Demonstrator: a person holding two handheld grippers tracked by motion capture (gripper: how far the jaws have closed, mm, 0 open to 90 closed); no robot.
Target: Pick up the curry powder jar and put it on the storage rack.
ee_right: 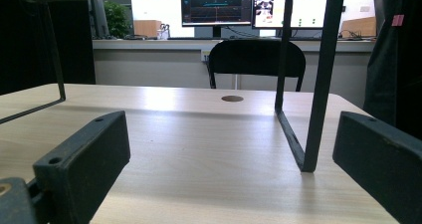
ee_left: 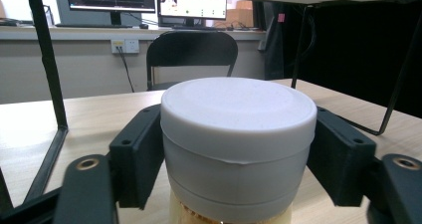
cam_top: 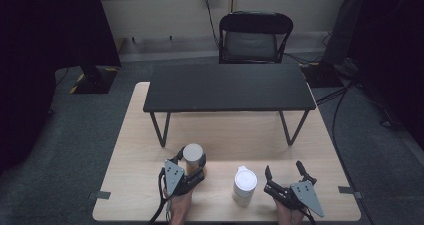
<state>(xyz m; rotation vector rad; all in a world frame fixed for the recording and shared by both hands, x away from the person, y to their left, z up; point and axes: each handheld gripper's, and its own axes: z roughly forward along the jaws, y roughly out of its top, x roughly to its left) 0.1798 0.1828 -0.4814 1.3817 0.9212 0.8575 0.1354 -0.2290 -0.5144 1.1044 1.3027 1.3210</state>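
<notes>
**Two capped containers by your tongs**

Your left gripper [cam_top: 194, 168] has its jaws pressed against the white lid of a round jar [ee_left: 238, 139], upright. A second white-capped bottle [cam_top: 244, 185] stands upright just beside your right gripper [cam_top: 283, 173], untouched.

**Both grippers low at near edge, left clamped, right spread**

L gripper [cam_top: 192, 169] sits at near-left of the table, grey plate on top, cable trailing back toward the person's wrist. Jaws point fwd and slightly right, closed against both sides of a white-lidded jar [cam_top: 192, 155]; in left gripper view the black pads [ee_left: 139, 154] press the white lid [ee_left: 238, 119] from each side. L hand [cam_top: 179, 205] enters from bottom edge behind it.

R gripper [cam_top: 286, 172] at near-right, jaws wide apart, pointing fwd and a bit left, nothing between them. Right gripper view: pads [ee_right: 89, 159] well separated, bare tabletop between. R hand mostly hidden under the gripper body.
</notes>
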